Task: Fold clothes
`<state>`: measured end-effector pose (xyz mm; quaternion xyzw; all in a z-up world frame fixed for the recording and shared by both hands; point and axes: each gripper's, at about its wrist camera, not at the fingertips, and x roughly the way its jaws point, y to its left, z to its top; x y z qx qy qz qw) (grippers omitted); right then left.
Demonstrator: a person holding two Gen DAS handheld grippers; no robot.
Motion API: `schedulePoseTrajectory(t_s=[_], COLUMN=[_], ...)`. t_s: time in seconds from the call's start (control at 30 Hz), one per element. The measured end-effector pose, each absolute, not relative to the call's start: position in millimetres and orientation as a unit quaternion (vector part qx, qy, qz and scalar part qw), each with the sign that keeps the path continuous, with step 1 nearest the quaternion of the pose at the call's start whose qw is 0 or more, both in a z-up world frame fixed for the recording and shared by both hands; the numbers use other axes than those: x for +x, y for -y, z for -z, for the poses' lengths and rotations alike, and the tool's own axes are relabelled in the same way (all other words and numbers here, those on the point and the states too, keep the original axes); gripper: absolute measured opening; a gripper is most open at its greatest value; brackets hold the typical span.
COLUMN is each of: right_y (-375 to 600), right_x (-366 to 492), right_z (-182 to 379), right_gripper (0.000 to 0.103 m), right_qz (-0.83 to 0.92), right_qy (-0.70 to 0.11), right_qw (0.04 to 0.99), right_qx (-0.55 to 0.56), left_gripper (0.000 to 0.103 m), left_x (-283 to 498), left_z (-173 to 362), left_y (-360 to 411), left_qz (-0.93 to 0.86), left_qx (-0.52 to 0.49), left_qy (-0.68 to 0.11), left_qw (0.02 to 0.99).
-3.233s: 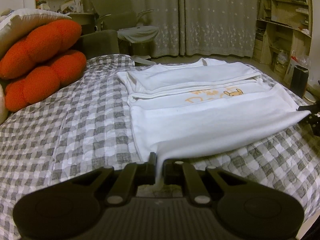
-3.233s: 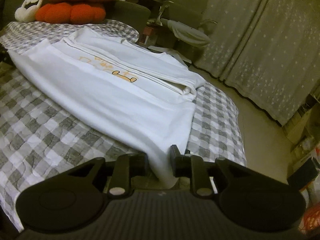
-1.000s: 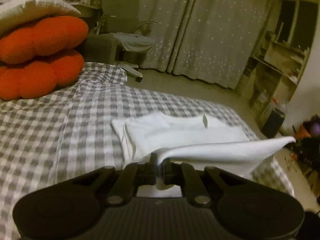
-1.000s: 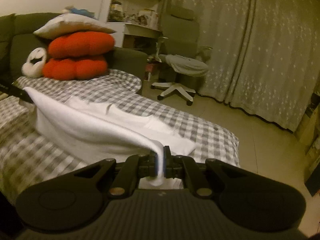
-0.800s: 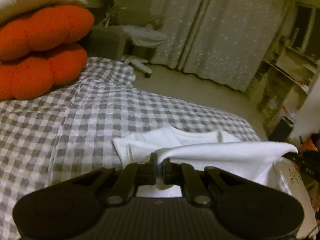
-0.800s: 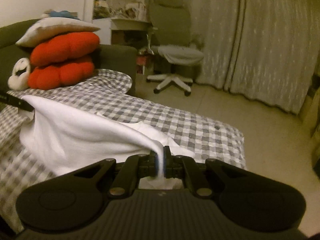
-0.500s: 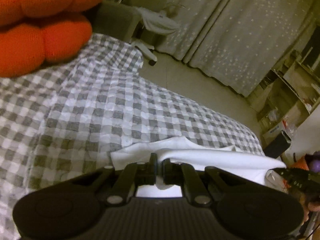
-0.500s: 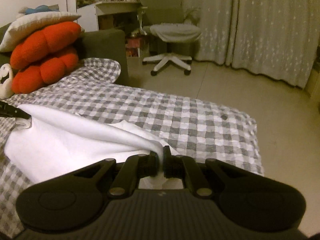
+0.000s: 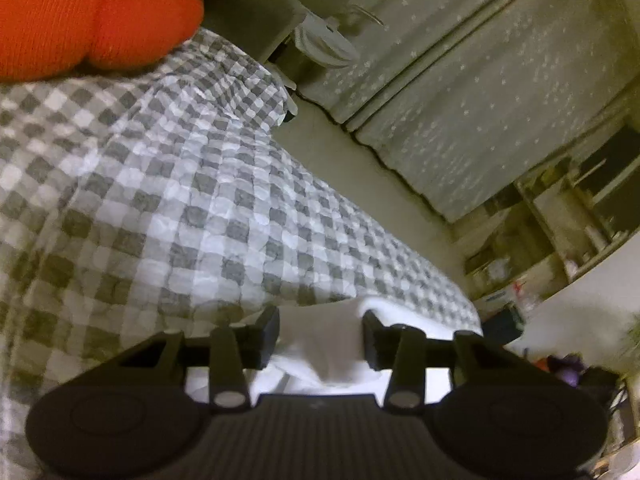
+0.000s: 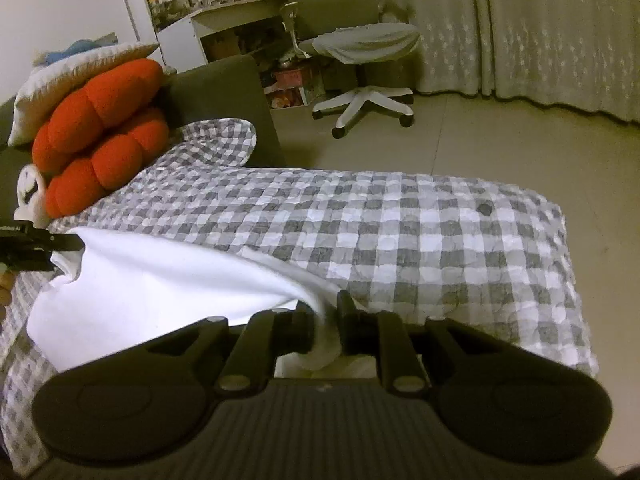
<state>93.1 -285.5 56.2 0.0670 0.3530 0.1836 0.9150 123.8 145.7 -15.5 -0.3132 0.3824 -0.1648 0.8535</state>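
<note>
A white garment (image 10: 160, 284) lies folded over on the grey checked bed cover (image 10: 400, 220). My right gripper (image 10: 326, 320) has its jaws parted, with the garment's near corner still lying loose between them. My left gripper (image 9: 320, 328) is wide open with white cloth (image 9: 320, 340) resting between its fingers, not pinched. The left gripper also shows at the left edge of the right wrist view (image 10: 36, 246), at the garment's other corner.
Orange cushions (image 10: 100, 136) and a white pillow (image 10: 72, 80) are stacked at the bed's head against a dark sofa back (image 10: 224, 100). An office chair (image 10: 360, 52) stands on the floor by the curtains (image 10: 540, 28). Shelves (image 9: 568, 224) stand beyond the bed's far side.
Both grippers carried the raised white edge forward over the garment and lowered it. Both jaws, shut on the cloth half a second ago, have now opened.
</note>
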Motion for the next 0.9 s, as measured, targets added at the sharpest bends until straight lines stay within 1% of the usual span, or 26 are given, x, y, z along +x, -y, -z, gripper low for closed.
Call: schedulePoseTrajectory(t_s=[0.07,0.13,0.17,0.23,0.3,0.33,0.4,0.47,0.5,0.53,0.6,0.63,0.67,0.73,0.77,0.8,0.83,0.87,0.9], right_y=[291,292,291,289,284,283,282,284,286,287,291,292,293,287,281,275,271,267,263], right_x=[94,94,93,91,90,90,89,92,94,97,105,106,106,106,103,100,96,91,87], right_z=[-56,-55,-54,-54,-55,-56,-57,-56,-55,-54,-52,-51,-51,-53,-55,-56,-59,-61,-64], right_gripper=[0.033,0.066,0.069,0.069,0.069,0.069,0.069,0.069,0.074,0.081,0.086,0.086,0.086,0.086,0.087,0.087,0.087,0.088,0.088], right_qz=[-0.181,-0.155,-0.151,-0.144,-0.137,-0.136,-0.135,-0.127,-0.122,-0.116,-0.100,-0.101,-0.104,-0.099,-0.094,-0.089,-0.086,-0.083,-0.080], right_qy=[-0.350,-0.351,-0.346,-0.335,-0.326,-0.323,-0.316,-0.321,-0.328,-0.335,-0.354,-0.355,-0.354,-0.347,-0.341,-0.335,-0.323,-0.311,-0.298], right_qw=[0.916,0.922,0.925,0.931,0.935,0.937,0.939,0.938,0.936,0.934,0.926,0.925,0.925,0.931,0.935,0.938,0.942,0.945,0.948], right_qx=[0.074,0.057,0.049,0.035,0.021,0.019,0.017,0.029,0.040,0.050,0.079,0.086,0.091,0.062,0.031,-0.003,-0.029,-0.054,-0.078], left_gripper=[0.059,0.065,0.070,0.077,0.088,0.090,0.091,0.091,0.090,0.090,0.090,0.090,0.088,0.066,0.045,0.034,0.030,0.022,0.018], left_x=[125,126,127,127,125,125,125,125,124,123,119,117,115,114,117,120,122,124,126], left_z=[19,22,22,20,16,15,19,22,21,19,14,12,10,9,11,14,16,18,20], left_y=[-151,-153,-154,-154,-157,-160,-166,-170,-169,-168,-163,-159,-153,-142,-136,-130,-127,-125,-124], left_qz=[0.165,0.165,0.161,0.149,0.139,0.139,0.142,0.127,0.122,0.122,0.137,0.134,0.128,0.119,0.122,0.126,0.122,0.116,0.109], left_qx=[-0.329,-0.340,-0.338,-0.328,-0.326,-0.336,-0.356,-0.353,-0.343,-0.334,-0.326,-0.316,-0.302,-0.272,-0.257,-0.242,-0.233,-0.226,-0.219], left_qy=[-0.381,-0.381,-0.380,-0.374,-0.359,-0.350,-0.344,-0.348,-0.344,-0.339,-0.331,-0.326,-0.322,-0.318,-0.328,-0.339,-0.346,-0.350,-0.355], left_qw=[0.848,0.844,0.846,0.855,0.864,0.864,0.857,0.860,0.865,0.871,0.875,0.881,0.888,0.900,0.901,0.900,0.901,0.902,0.903])
